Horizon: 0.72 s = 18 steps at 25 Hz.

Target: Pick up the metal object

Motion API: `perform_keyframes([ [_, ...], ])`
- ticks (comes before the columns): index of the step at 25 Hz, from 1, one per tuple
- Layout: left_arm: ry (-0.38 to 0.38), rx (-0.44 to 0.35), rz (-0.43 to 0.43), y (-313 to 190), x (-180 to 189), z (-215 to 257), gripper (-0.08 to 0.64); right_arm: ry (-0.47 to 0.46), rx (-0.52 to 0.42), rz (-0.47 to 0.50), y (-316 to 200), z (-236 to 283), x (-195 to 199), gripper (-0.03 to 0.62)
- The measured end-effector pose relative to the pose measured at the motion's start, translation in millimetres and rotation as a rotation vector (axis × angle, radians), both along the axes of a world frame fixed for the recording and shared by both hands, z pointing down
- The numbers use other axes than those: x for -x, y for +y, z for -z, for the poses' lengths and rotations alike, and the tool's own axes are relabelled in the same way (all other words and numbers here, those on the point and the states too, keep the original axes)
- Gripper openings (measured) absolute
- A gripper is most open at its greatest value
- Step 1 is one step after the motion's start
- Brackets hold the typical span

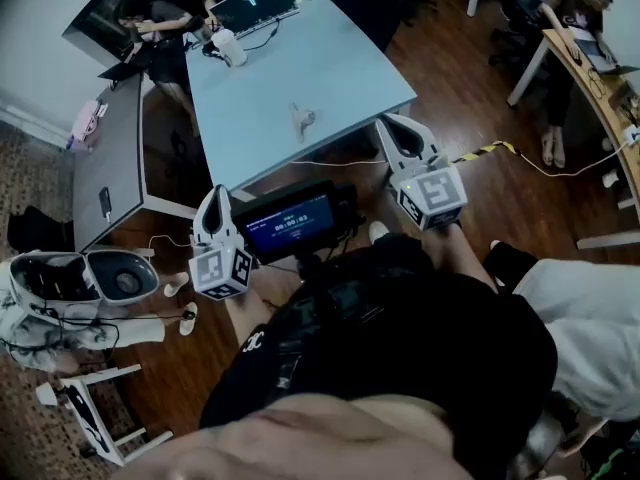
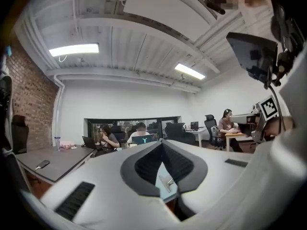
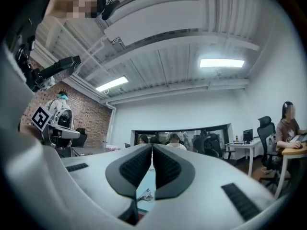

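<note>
The metal object (image 1: 302, 118), small and silvery, lies on the light-blue table (image 1: 340, 68) near its front edge. Both grippers are held off the table, in front of it. My left gripper (image 1: 213, 196) is below the table's front left corner, and its jaws meet at the tips with nothing between them. My right gripper (image 1: 388, 123) is beside the front right corner, also shut and empty. In the left gripper view the metal object (image 2: 169, 182) shows through the gap below the closed tips of the left gripper (image 2: 161, 143). In the right gripper view the metal object (image 3: 146, 194) appears below the right gripper (image 3: 152, 146).
At the table's far end stand a laptop (image 1: 255, 6) and a white cup (image 1: 230, 48), with people seated there. A dark grey table (image 1: 110, 158) holding a phone (image 1: 105, 203) stands at left. A small screen (image 1: 290, 223) sits between the grippers. A wooden desk (image 1: 600, 88) is at right.
</note>
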<state>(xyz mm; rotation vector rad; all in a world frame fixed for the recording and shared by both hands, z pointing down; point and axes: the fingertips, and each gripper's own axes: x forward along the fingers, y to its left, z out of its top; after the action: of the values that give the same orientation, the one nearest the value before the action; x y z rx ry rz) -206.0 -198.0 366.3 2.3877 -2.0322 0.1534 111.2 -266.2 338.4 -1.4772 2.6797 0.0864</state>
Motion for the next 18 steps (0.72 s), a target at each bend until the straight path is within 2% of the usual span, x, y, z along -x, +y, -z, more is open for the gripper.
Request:
perform_keyframes([
  [4, 0.024, -0.011, -0.032, -15.6, -35.3, 10.9, 0.017, 0.017, -0.012, 0.005, -13.7, 5.1, -28.9, 0.005],
  [9, 0.031, 0.000, -0.051, 2.4, -65.8, -7.9, 0.017, 0.023, -0.013, 0.003, 5.1, -10.7, -53.7, 0.005],
  [13, 0.040, 0.009, -0.048, 11.5, -74.4, -19.8, 0.017, 0.038, 0.009, 0.016, 23.5, -28.4, -58.4, 0.005],
  [18, 0.021, 0.027, -0.059, 4.2, -78.8, -23.7, 0.017, 0.047, 0.052, 0.026, 12.8, -45.4, -55.2, 0.005],
])
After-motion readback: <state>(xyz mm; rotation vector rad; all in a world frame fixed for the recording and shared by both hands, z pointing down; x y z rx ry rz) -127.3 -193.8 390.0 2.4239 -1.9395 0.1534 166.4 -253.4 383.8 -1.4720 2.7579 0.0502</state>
